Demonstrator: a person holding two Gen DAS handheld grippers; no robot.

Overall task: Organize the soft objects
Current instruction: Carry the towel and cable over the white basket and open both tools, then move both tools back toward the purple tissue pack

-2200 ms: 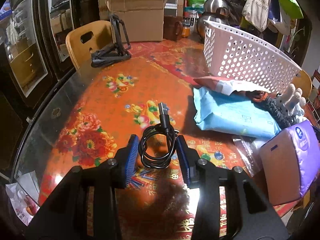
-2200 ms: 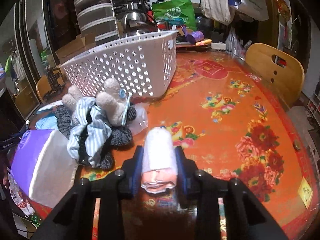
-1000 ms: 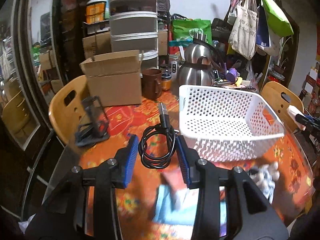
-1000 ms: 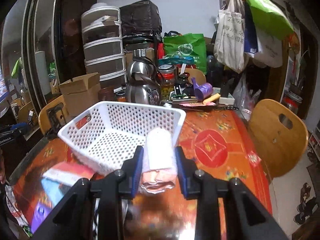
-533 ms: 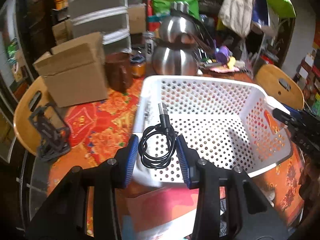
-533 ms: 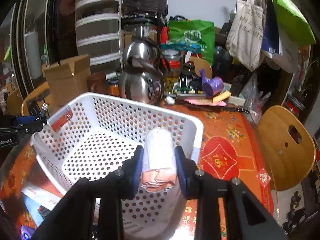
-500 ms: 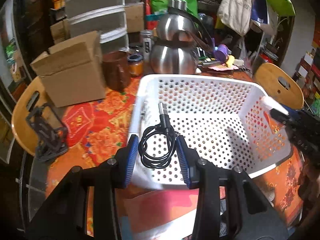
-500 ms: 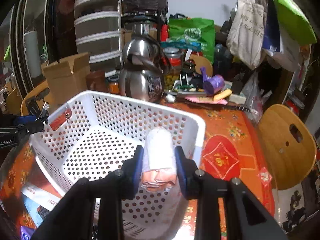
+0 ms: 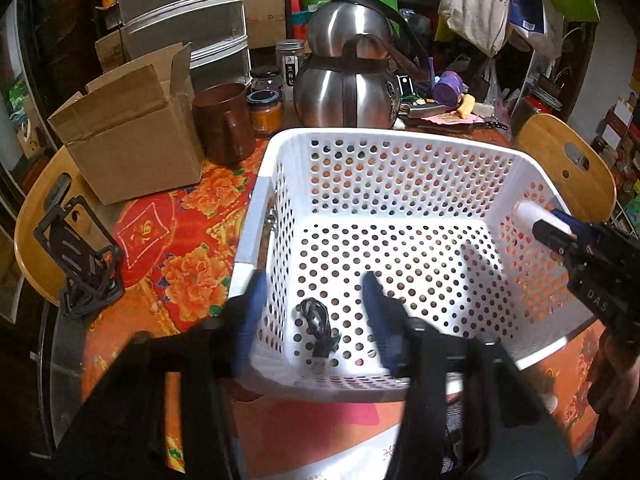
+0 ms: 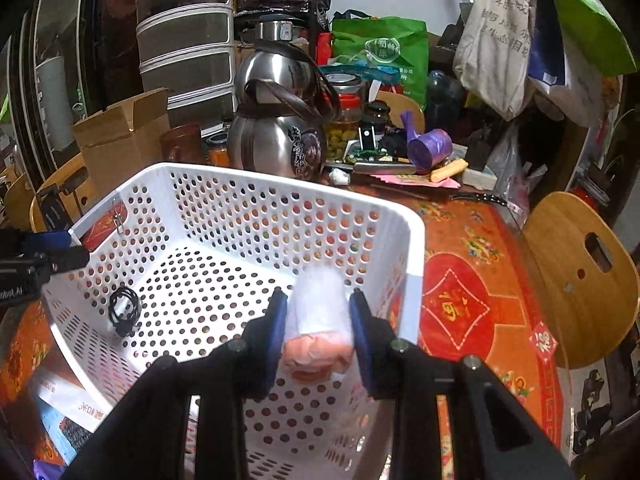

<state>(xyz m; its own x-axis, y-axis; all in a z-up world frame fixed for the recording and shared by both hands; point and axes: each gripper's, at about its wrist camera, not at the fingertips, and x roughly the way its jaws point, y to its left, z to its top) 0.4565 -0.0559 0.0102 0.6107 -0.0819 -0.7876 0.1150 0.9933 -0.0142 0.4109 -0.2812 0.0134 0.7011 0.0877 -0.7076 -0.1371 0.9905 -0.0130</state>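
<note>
The left gripper [image 9: 312, 304] hung over the white basket [image 9: 384, 140], its jaws just opened wide with nothing between them; the coiled black cable [image 9: 317, 332] lay on the basket floor near its left wall. The right gripper [image 10: 318, 320] held a white roll [image 10: 318, 308] above the basket's right side.

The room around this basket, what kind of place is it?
Most likely a lived-in home dining room: a round table with a flowered cloth, wooden chairs, a steel kettle, and stacked boxes and hanging bags.
</note>
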